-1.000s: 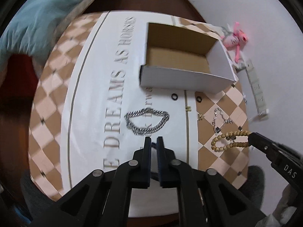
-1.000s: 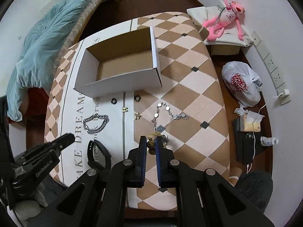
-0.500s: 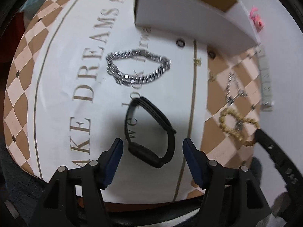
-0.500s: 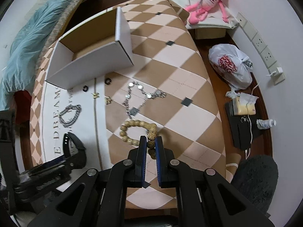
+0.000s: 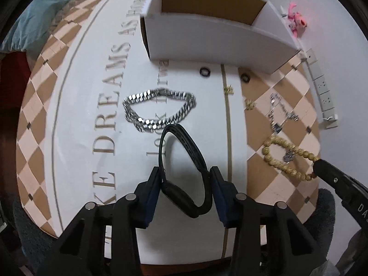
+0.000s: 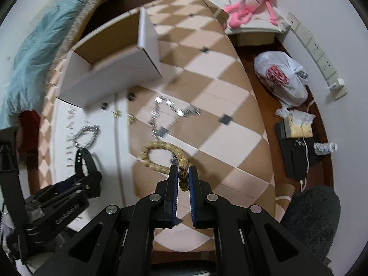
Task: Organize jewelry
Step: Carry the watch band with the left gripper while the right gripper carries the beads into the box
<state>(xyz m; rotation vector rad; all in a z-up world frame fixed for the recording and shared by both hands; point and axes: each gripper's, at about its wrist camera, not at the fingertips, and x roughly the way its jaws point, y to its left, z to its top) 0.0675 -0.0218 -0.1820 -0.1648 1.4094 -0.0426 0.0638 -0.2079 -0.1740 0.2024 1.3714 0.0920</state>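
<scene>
A black wristband (image 5: pixel 184 165) lies on the table between the fingers of my left gripper (image 5: pixel 185 172), whose jaws stand close on both its sides. A silver chain bracelet (image 5: pixel 158 110) lies just beyond it. My right gripper (image 6: pixel 183 172) is shut on a wooden bead bracelet (image 6: pixel 161 151), also seen in the left wrist view (image 5: pixel 285 158). A silver charm bracelet (image 5: pixel 279 112), two black rings (image 5: pixel 204 71) and small gold earrings (image 5: pixel 228 89) lie before the open white cardboard box (image 5: pixel 207 43).
The round table (image 6: pixel 207 105) has a checked cloth with lettering. A pink plush toy (image 6: pixel 250 2), a plastic bag (image 6: pixel 280 78) and a dark rug (image 6: pixel 310 216) are on the floor to the right. A teal blanket (image 6: pixel 34 53) lies at left.
My left gripper opened, came down around the black wristband and has narrowed onto it. My right gripper stays shut on the bead bracelet and has dragged it slightly.
</scene>
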